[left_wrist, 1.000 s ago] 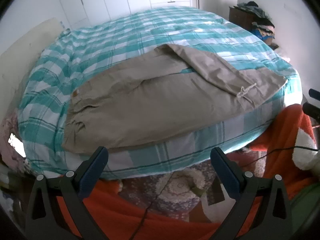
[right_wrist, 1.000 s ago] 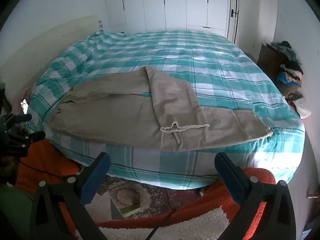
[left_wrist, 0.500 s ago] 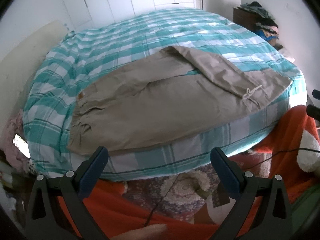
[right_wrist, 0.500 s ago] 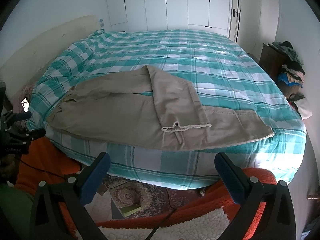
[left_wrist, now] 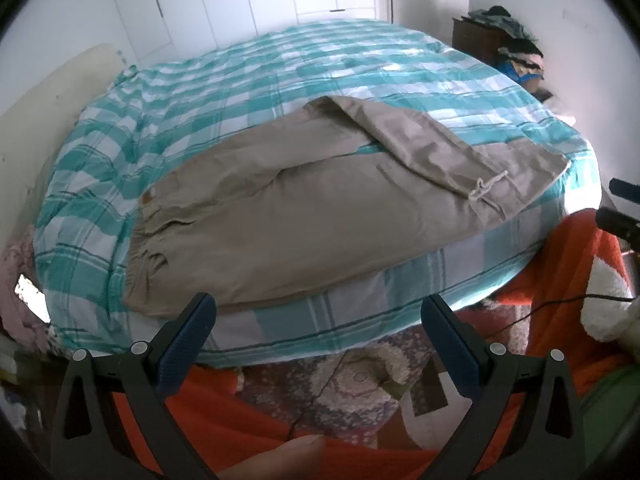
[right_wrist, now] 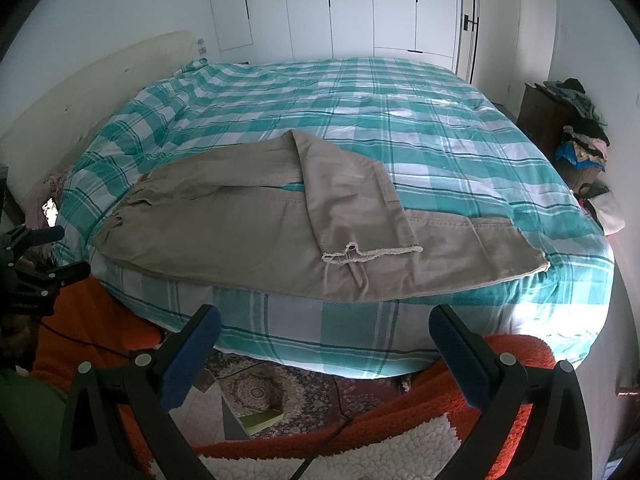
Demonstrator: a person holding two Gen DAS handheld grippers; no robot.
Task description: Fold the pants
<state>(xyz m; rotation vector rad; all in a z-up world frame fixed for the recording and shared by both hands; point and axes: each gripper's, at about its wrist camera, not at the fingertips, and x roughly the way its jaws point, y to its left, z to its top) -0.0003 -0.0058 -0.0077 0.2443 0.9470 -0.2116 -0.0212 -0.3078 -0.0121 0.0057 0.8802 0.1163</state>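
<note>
Beige pants (left_wrist: 304, 216) (right_wrist: 248, 224) lie along the near edge of a bed with a teal checked cover (left_wrist: 248, 92) (right_wrist: 400, 120). The waistband is at the left. One leg is folded back diagonally over the other, and its frayed hem (right_wrist: 372, 254) (left_wrist: 490, 186) lies on top. My left gripper (left_wrist: 318, 312) is open, held off the bed near the waist end with nothing between its fingers. My right gripper (right_wrist: 324, 322) is open too, below the bed edge under the frayed hem. Each gripper shows at the edge of the other's view.
An orange and white fluffy rug (right_wrist: 400, 436) and a patterned carpet (right_wrist: 264, 392) cover the floor before the bed. A dark cabinet piled with clothes (right_wrist: 576, 128) stands at the right wall. White wardrobe doors (right_wrist: 360, 8) are behind the bed. A cable (left_wrist: 560, 304) runs over the rug.
Both grippers have risen slightly, so the bed sits a little lower in both views. A fingertip has come into the bottom of the left wrist view. The pants have not moved.
</note>
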